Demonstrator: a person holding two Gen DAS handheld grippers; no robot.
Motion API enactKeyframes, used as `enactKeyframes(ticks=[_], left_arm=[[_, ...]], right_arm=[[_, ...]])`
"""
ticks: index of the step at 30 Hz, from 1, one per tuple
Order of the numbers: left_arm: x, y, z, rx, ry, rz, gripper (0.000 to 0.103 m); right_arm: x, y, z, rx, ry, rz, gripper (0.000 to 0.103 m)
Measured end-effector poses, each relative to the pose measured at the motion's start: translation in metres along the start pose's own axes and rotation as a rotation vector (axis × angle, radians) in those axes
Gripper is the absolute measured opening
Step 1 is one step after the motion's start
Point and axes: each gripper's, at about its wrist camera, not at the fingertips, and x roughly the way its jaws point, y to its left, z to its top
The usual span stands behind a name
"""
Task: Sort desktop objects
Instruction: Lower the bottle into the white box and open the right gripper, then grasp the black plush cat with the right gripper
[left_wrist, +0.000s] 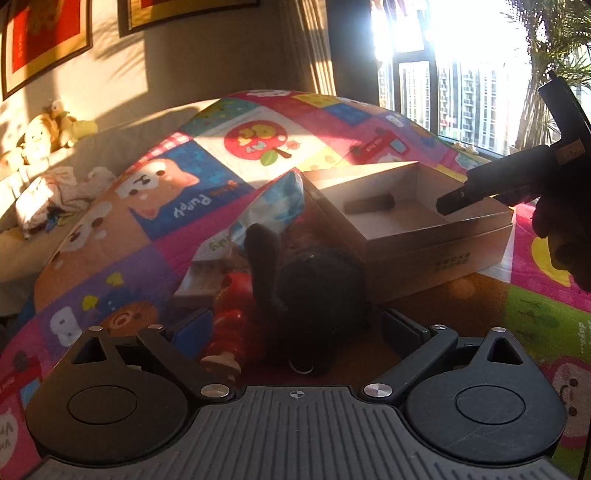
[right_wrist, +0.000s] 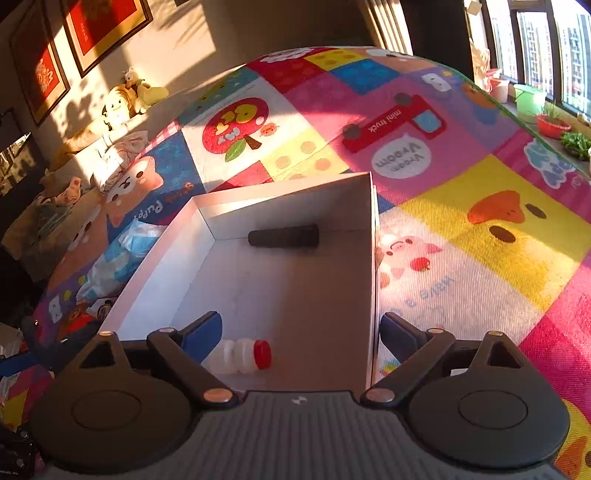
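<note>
1. Cardboard box (right_wrist: 295, 288) sits open on the patchwork play mat (right_wrist: 498, 236), white inside, filling the middle of the right wrist view.
2. Inside it, a dark cylinder (right_wrist: 283, 236) lies against the far wall at 12 o'clock, and a small white bottle with a red cap (right_wrist: 240, 356) lies on its side near the close edge, at about 7 o'clock.
3. Right gripper (right_wrist: 299, 332) hangs over the box with its jaws spread wide and nothing between the pads; the bottle lies just beside the left blue pad, not pinched.
4. Left gripper (left_wrist: 295, 325) is also spread wide and grips nothing.
5. Between and just beyond its pads lie a dark plush toy (left_wrist: 314, 288) and a red figure (left_wrist: 231, 314), at 12 and 11 o'clock.
6. From the left wrist view, the box lies at 2 o'clock, with a crumpled blue-and-white bag (left_wrist: 273, 203) touching its left corner.
</note>
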Motion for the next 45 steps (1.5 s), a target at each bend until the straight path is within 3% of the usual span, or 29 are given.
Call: enactKeyframes(ticks=[4,7,10,15,18,21,22,24,28,31,34,37,39,42,45], left_arm=[[0.011,-0.002,0.001,-0.008,0.007,0.001,0.1],[0.005,0.003,-0.004,0.017,0.008,0.019,0.1],[-0.006,0.021,-0.013,0.014,0.019,0.112,0.1],[-0.026,0.064,-0.03,-0.097,0.054,0.201,0.101],[-0.033,0.079,-0.041,-0.118,0.08,0.251,0.101],[-0.04,0.089,-0.045,-0.15,0.087,0.273,0.101],[-0.042,0.091,-0.045,-0.16,0.083,0.274,0.101],[-0.045,0.093,-0.044,-0.169,0.071,0.268,0.101],[-0.043,0.089,-0.04,-0.167,0.066,0.235,0.102],[-0.036,0.081,-0.037,-0.158,0.058,0.169,0.102],[-0.025,0.066,-0.031,-0.133,0.046,0.093,0.102],[-0.006,0.05,-0.024,-0.085,0.05,0.066,0.102],[0.008,0.04,-0.019,-0.066,0.055,0.067,0.102],[0.026,0.029,-0.011,-0.049,0.048,0.074,0.102],[0.031,0.022,-0.004,-0.061,0.029,-0.001,0.102]], right_arm=[[-0.033,0.029,-0.004,-0.13,-0.129,-0.089,0.094],[-0.062,0.062,-0.014,-0.284,-0.194,-0.049,0.094],[-0.074,0.103,-0.029,-0.422,-0.21,0.046,0.098],[-0.051,0.183,-0.062,-0.721,-0.214,0.152,0.101],[-0.02,0.217,-0.072,-0.83,-0.193,0.145,0.101],[0.016,0.233,-0.073,-0.864,-0.139,0.076,0.101],[0.025,0.235,-0.073,-0.87,-0.115,0.059,0.098],[0.031,0.235,-0.075,-0.872,-0.067,0.055,0.081],[-0.013,0.216,-0.067,-0.758,-0.07,0.155,0.08],[-0.066,0.187,-0.054,-0.651,-0.077,0.208,0.08],[-0.112,0.156,-0.051,-0.612,-0.122,0.152,0.08],[-0.134,0.135,-0.07,-0.659,-0.174,0.004,0.08],[-0.132,0.124,-0.086,-0.675,-0.16,-0.061,0.08],[-0.116,0.11,-0.108,-0.651,-0.11,-0.085,0.08],[-0.1,0.099,-0.12,-0.576,-0.055,-0.07,0.081]])
